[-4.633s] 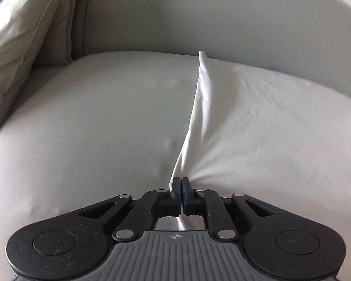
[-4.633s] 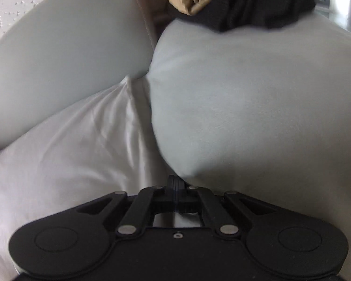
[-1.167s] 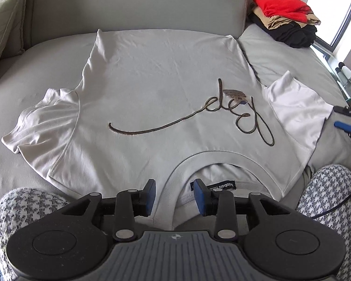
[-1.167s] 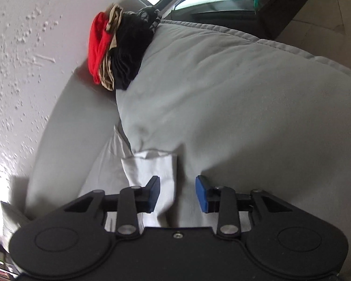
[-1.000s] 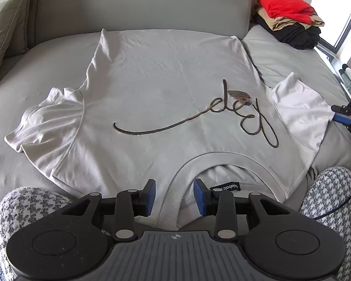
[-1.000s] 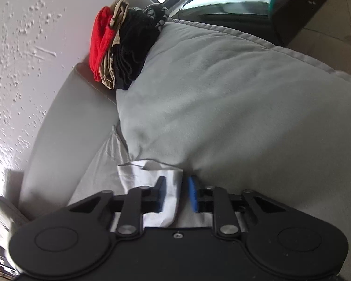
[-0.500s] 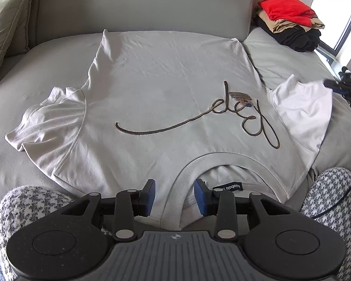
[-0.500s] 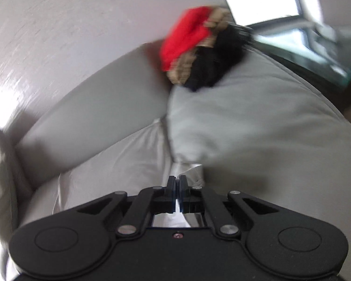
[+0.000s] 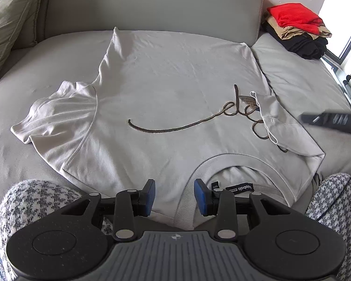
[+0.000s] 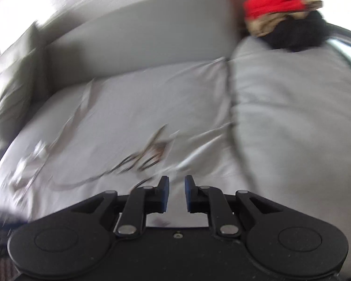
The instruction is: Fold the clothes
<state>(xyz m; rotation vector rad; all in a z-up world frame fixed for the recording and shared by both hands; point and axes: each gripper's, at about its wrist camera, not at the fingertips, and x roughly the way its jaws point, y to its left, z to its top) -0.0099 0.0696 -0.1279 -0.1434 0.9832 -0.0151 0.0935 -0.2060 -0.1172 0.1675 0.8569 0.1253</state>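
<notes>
A pale grey T-shirt (image 9: pixel 170 89) with a brown script print (image 9: pixel 175 128) lies flat on the sofa seat, collar (image 9: pixel 222 161) nearest me. Its right sleeve (image 9: pixel 285 126) is folded inward and covers the end of the script. Its left sleeve (image 9: pixel 58 112) is spread out flat. My left gripper (image 9: pixel 174 195) hovers open just above the collar edge, its pads pressing on nothing. My right gripper (image 9: pixel 311 118) shows as a blurred dark bar at the right, beside the folded sleeve. In the right wrist view the right gripper (image 10: pixel 174 193) has its jaws opening, with nothing between them, above the shirt (image 10: pixel 140 117).
A stack of folded clothes (image 9: pixel 297 28), red over tan over black, rests on the right cushion (image 10: pixel 292 105). An olive pillow (image 9: pixel 9 28) leans at the back left. A person's knees in houndstooth trousers (image 9: pixel 35 201) flank my left gripper. The sofa backrest (image 9: pixel 152 7) closes off the far side.
My right gripper shut on the right sleeve, carried it leftward over the shirt front and let go. That sleeve now lies folded over the script. My left gripper stayed put.
</notes>
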